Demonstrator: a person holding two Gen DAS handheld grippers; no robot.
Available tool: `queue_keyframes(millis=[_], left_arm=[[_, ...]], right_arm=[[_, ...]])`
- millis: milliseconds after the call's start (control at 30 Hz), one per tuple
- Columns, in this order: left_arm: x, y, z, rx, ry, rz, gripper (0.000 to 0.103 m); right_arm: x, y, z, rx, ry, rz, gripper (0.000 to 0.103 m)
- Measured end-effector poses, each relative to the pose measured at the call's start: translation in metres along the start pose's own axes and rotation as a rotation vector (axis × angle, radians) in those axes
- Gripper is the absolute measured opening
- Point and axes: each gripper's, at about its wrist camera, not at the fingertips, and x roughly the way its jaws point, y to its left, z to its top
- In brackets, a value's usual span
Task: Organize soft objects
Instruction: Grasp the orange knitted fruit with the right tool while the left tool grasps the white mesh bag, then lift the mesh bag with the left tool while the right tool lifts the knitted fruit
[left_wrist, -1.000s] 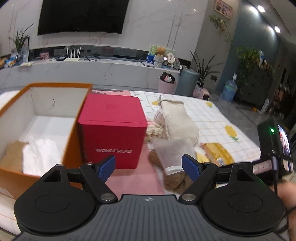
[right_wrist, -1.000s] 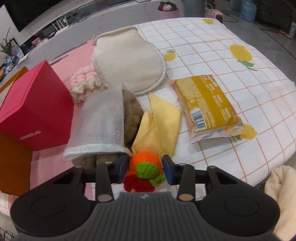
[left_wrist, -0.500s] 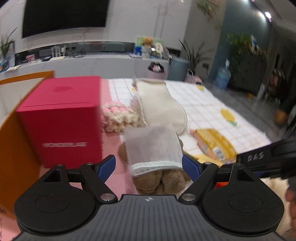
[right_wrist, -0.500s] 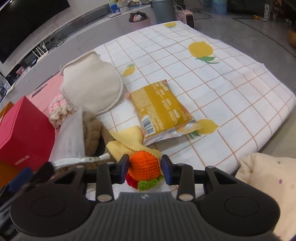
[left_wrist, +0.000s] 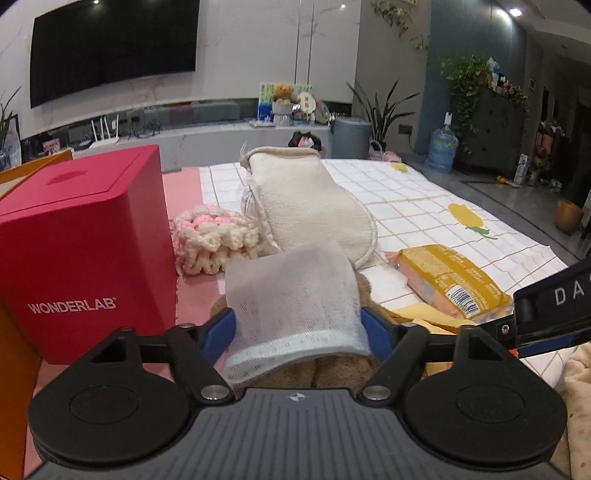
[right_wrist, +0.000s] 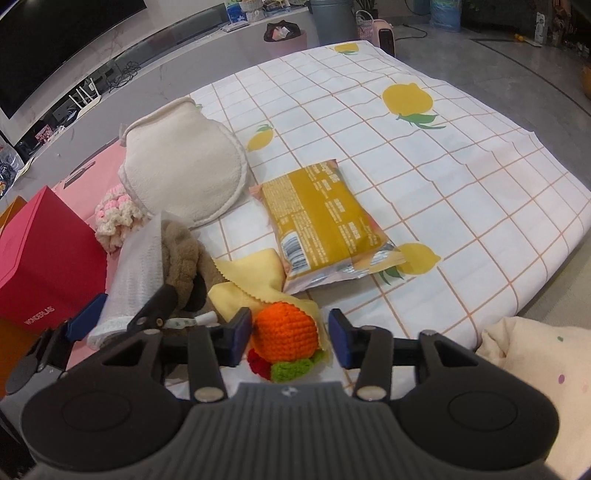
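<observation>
Left gripper (left_wrist: 297, 330) sits low centre of the left wrist view, jaws wide and straddling the white mesh cloth (left_wrist: 295, 295) draped over the brown plush (left_wrist: 343, 371). The pads look level with the cloth's edges; we can't tell if they press yet, so we read it as not gripped. Likely lined up to take cloth and plush together.

Right gripper (right_wrist: 288, 338) is at bottom centre of the right wrist view, jaws half-wide around the orange crochet fruit (right_wrist: 286, 332). There is a clear gap on the right pad side, so the fruit is loose, resting on the yellow cloth (right_wrist: 247, 277).

The red box (left_wrist: 85, 243) at mid left blocks the way to the orange box (left_wrist: 14, 362) at the far left edge, probably the drop target.

Versus a second ago:
- The left gripper came down and in. The mesh cloth was ahead of its jaws then; now it is between them, and the jaws have just been closing.
- The right jaws, then snug on the fruit, have just been opening, with the fruit still between them.

The snack pack (right_wrist: 321, 221), cream mitt (right_wrist: 184, 162) and pink knit (right_wrist: 114, 214) have not moved.
</observation>
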Motion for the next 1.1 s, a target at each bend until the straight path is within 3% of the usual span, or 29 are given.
queue_keyframes(millis=[67,167,300,333,367,567,833,1100], left_arm=[[-0.006,0.000,-0.002,-0.001,-0.011,-0.022,0.061],[-0.015,-0.003,-0.004,0.036,-0.044,-0.031,0.036],[-0.026,-0.002,-0.004,0.056,-0.088,-0.034,0.018],[-0.027,-0.001,-0.002,0.055,-0.093,-0.031,0.008],[-0.028,0.000,-0.001,0.054,-0.096,-0.029,0.008],[-0.042,0.003,0.007,0.039,-0.135,-0.059,0.006],[-0.061,0.003,0.022,0.028,-0.179,-0.078,0.007],[-0.085,0.003,0.037,0.062,-0.277,-0.051,0.006]], right_arm=[[0.000,-0.002,0.000,-0.001,0.010,-0.005,0.050],[-0.002,0.000,-0.004,-0.037,0.017,-0.033,0.052],[-0.002,-0.001,-0.006,-0.037,0.032,-0.016,0.050],[-0.002,-0.001,-0.007,-0.037,0.033,-0.018,0.045],[-0.002,-0.001,-0.007,-0.041,0.033,-0.013,0.037],[-0.013,0.003,-0.011,-0.074,-0.009,0.004,0.036],[-0.026,-0.015,-0.008,0.033,-0.060,0.056,0.036],[-0.042,-0.012,-0.008,0.007,-0.123,0.066,0.036]])
